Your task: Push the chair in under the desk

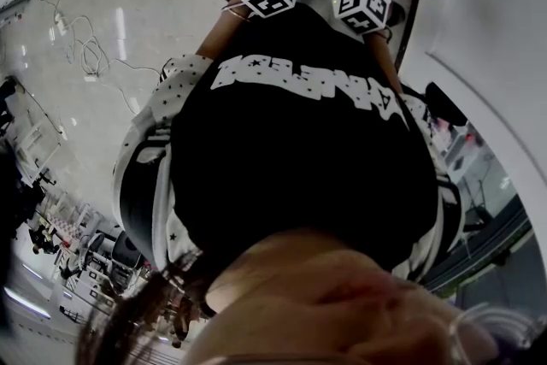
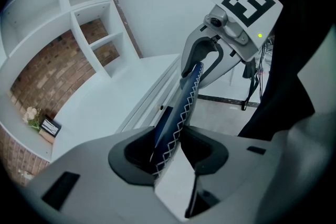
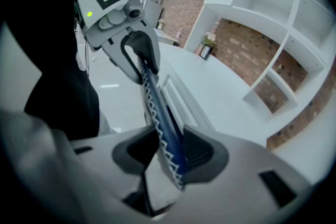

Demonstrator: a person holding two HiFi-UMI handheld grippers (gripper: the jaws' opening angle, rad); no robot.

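Shows white lettering on the black shirt (image 1: 308, 81), upside down and unreadable; leaves the print on the small card (image 2: 50, 127) beside the flowers (image 2: 31, 115) too tiny to read. Hides all but the navy, white-stitched chair back (image 2: 184, 107), near the white table (image 2: 105, 102). Clamps that edge in left claw (image 2: 170, 147) and right claw (image 3: 170, 152), side by side
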